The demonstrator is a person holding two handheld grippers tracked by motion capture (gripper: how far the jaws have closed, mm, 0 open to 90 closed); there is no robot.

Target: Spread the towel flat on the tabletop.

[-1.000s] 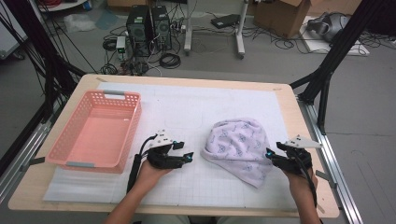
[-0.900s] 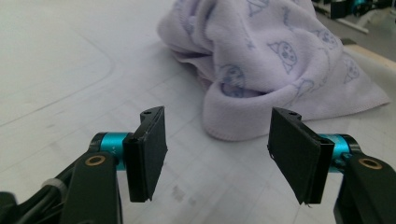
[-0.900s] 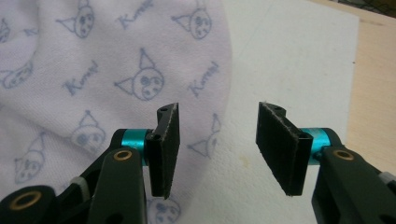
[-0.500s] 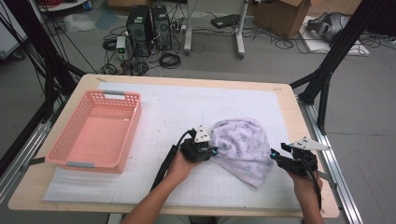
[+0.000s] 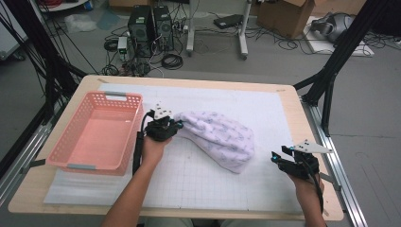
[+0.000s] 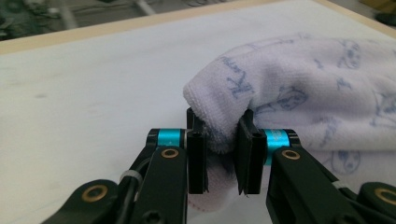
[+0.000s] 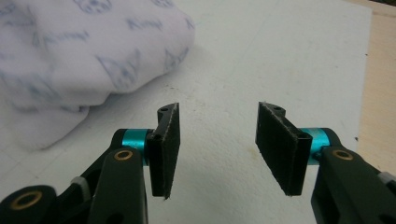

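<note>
My left gripper (image 6: 223, 154) jaws just closing, now pinching fold of white terry towel with blue print (image 5: 220, 137), just right of pink plastic basket (image 5: 97, 137). My right gripper (image 7: 215, 140) spread, empty, beyond towel's far end from basket.

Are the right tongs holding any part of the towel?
No, the right tongs stand open over the bare mat, with the towel lying apart from them.
</note>
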